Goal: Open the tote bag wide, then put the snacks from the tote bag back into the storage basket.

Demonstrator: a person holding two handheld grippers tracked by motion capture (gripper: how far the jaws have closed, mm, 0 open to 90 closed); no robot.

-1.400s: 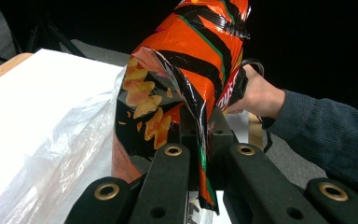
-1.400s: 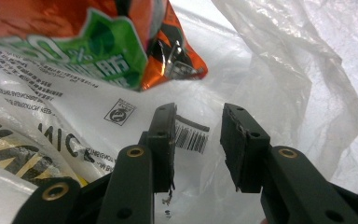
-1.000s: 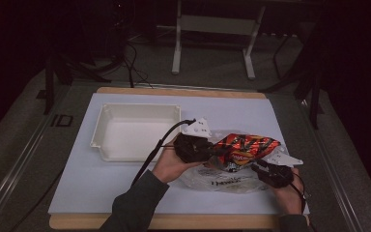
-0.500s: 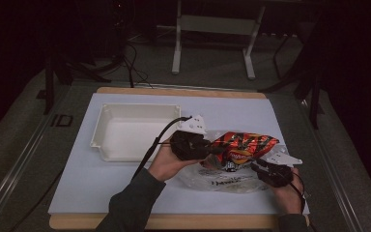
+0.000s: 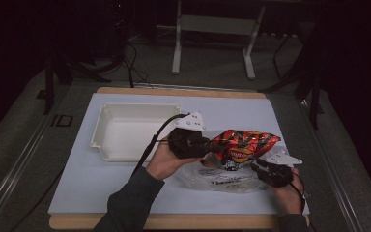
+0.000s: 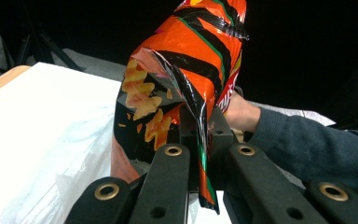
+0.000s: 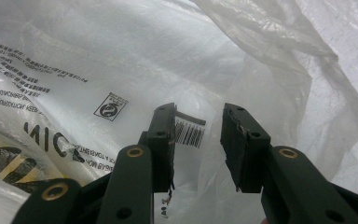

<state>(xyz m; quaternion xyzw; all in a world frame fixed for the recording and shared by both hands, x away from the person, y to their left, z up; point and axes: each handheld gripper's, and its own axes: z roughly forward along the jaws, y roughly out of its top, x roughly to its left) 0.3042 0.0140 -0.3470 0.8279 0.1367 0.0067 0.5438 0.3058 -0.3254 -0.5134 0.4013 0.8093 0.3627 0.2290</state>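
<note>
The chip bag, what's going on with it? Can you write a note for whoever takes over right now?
Left hand-held gripper: shut on a crimped edge of the orange chip bag, holding it up off the table.
Right hand-held gripper: open, jaws apart over the clear plastic bag, gripping nothing.
The plastic bag lies on the white mat, under the chip bag. The white tray sits to the left, empty.
Done: chip bag lifted.
Left, probably: the chip bag is not yet set down anywhere; the tray looks the likely place. Mind the loose plastic.

left gripper [image 5: 207,149] | chip bag [image 5: 244,145] lifted, shifted slightly left, apparently
</note>
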